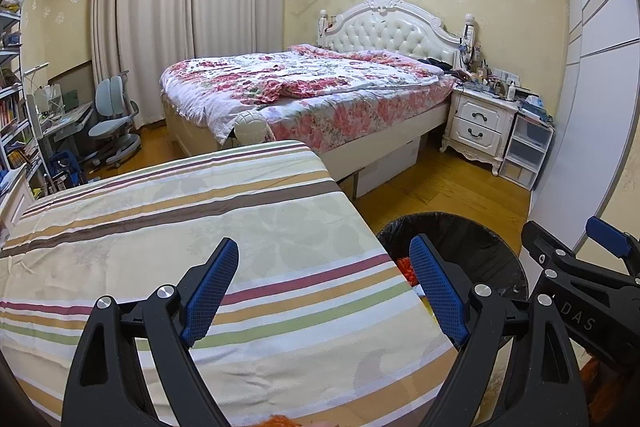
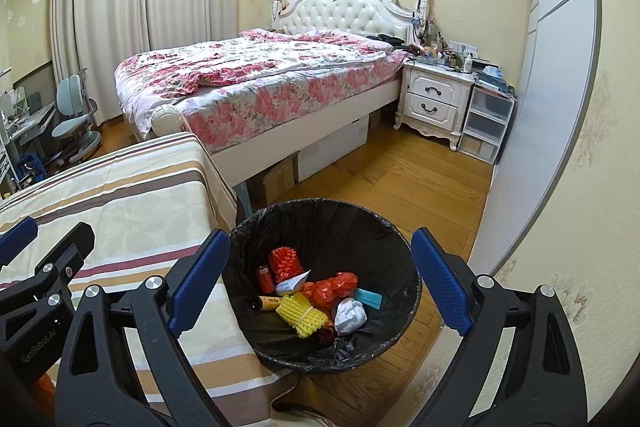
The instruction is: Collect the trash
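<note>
So from where I'm driving this, the biggest thing under the left gripper is the striped table cover, which spreads out ahead of and below both fingers with nothing lying on the part I can see, so I'd guess the surface has been picked over. The bin with its black liner sits on the floor tight against the table's edge, right between and just ahead of the right gripper's fingers, which makes sense: parked there, anything lifted off the table only needs a short swing to drop in. Both grippers are spread wide and holding nothing. The trash is all down in the bin, below the right fingertips: an orange foam net, a yellow foam net, a red plastic bag, a crumpled white paper and a teal scrap. There's a bit of orange at the very bottom edge of the left view, too cut off to tell what it is.
</note>
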{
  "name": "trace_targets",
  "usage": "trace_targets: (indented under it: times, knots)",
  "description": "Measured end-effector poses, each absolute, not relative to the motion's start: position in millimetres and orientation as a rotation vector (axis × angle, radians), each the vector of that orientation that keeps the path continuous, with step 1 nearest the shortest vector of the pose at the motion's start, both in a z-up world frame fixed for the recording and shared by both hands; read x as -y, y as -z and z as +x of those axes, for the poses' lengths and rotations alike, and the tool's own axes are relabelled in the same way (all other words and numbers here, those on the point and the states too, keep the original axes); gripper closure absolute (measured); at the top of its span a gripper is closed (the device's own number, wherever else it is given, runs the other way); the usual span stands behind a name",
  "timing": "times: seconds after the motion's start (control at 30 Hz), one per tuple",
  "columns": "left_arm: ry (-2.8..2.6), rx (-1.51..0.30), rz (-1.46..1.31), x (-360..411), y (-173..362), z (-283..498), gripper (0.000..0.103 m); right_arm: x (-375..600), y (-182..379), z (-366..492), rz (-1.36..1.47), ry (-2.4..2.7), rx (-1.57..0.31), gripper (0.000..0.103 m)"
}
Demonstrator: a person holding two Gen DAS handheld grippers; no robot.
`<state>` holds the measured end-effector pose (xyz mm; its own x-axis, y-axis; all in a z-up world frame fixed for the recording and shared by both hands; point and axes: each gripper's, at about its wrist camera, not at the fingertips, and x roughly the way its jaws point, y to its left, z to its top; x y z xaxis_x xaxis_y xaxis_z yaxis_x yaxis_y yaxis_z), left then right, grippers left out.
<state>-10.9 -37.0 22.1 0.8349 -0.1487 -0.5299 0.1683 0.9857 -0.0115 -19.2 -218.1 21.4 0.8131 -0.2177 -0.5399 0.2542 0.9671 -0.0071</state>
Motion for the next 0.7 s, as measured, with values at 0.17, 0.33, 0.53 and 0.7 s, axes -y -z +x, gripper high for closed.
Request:
trace_targets:
  times: [0.17,0.33,0.53,0.7]
  knots:
    - [0.168,-0.557,0.039,39,-23,-9,0.018,218,-22,-19,0.066,0.252,-0.568,0.013]
    - [0.18,-0.549,0.028,39,-24,-9,0.018,218,-22,-19,0.066,0.251,-0.568,0.013]
    - [0.156,-0.54,0.031,33,-24,-5,0.018,217,-22,-19,0.066,0.249,-0.572,0.013]
    - [0.126,-0.616,0.012,14,-14,11,0.017,205,-16,-14,0.061,0.228,-0.587,0.013]
